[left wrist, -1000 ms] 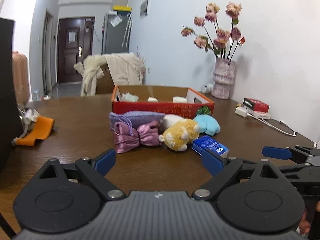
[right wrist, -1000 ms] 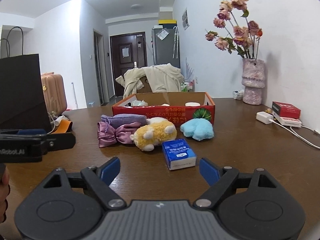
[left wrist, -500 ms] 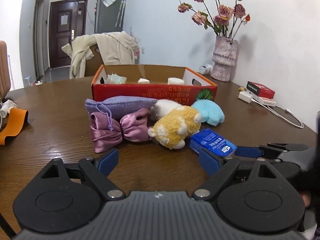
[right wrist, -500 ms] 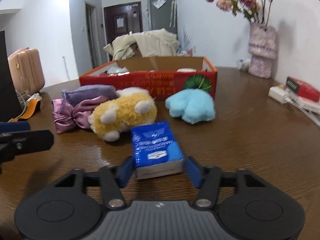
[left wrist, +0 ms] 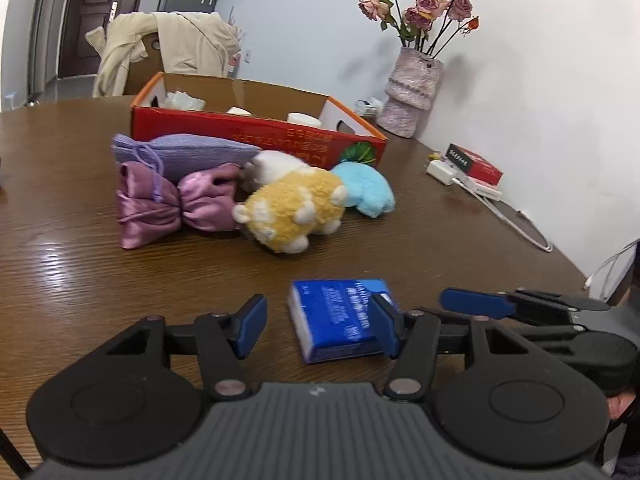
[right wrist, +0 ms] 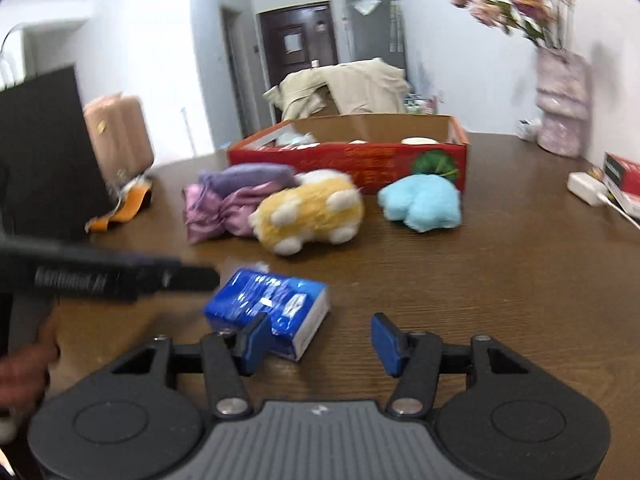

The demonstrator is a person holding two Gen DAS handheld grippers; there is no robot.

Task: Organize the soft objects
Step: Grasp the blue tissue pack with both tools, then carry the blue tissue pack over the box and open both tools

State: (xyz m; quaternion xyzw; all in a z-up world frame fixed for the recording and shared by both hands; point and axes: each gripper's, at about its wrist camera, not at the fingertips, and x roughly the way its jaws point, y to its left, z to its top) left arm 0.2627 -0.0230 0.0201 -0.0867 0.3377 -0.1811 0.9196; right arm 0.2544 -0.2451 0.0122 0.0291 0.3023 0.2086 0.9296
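A blue tissue pack (left wrist: 340,318) lies on the brown table; in the right wrist view (right wrist: 268,306) it sits just left of my open right gripper (right wrist: 316,340), against its left finger. My left gripper (left wrist: 318,326) is open, and the pack lies between its fingers by the right one. Behind are a yellow plush (left wrist: 294,210), a light blue plush (left wrist: 366,188), a pink satin pouch (left wrist: 172,200) and a purple pouch (left wrist: 188,152). A red cardboard box (left wrist: 256,132) stands behind them.
A vase of dried roses (left wrist: 414,96) stands at the back right by the wall. A red box, white charger and cable (left wrist: 464,166) lie at the right. An orange strap (right wrist: 124,206) and a black bag (right wrist: 44,152) are at the left.
The right gripper was closed around the blue pack half a second ago; now it is open and shifted right of the pack. The left gripper moved forward and down to the pack.
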